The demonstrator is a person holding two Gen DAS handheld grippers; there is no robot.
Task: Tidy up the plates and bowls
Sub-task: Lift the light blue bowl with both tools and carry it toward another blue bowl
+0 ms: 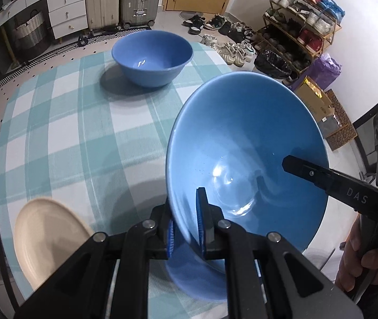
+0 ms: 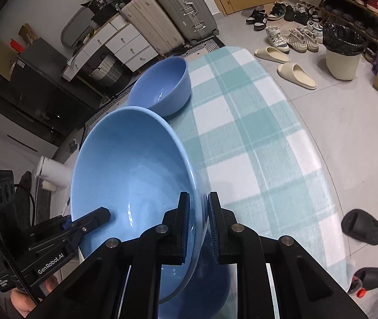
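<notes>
A large light-blue bowl (image 1: 244,143) is held tilted above the checked tablecloth (image 1: 69,122). My left gripper (image 1: 186,228) is shut on its near rim, one finger inside and one outside. My right gripper (image 2: 198,226) is shut on the opposite rim of the same bowl (image 2: 135,175); one of its fingers shows in the left wrist view (image 1: 322,178). A smaller, darker blue bowl (image 1: 151,55) stands upright at the far side of the table, also seen in the right wrist view (image 2: 162,87). A beige plate (image 1: 48,239) lies at the near left.
The tablecloth (image 2: 255,143) covers a table whose right edge drops to a tiled floor with slippers (image 2: 296,75) and a bin (image 2: 343,53). Suitcases (image 1: 138,0), drawers (image 1: 66,13) and a shoe rack (image 1: 300,26) stand beyond the table.
</notes>
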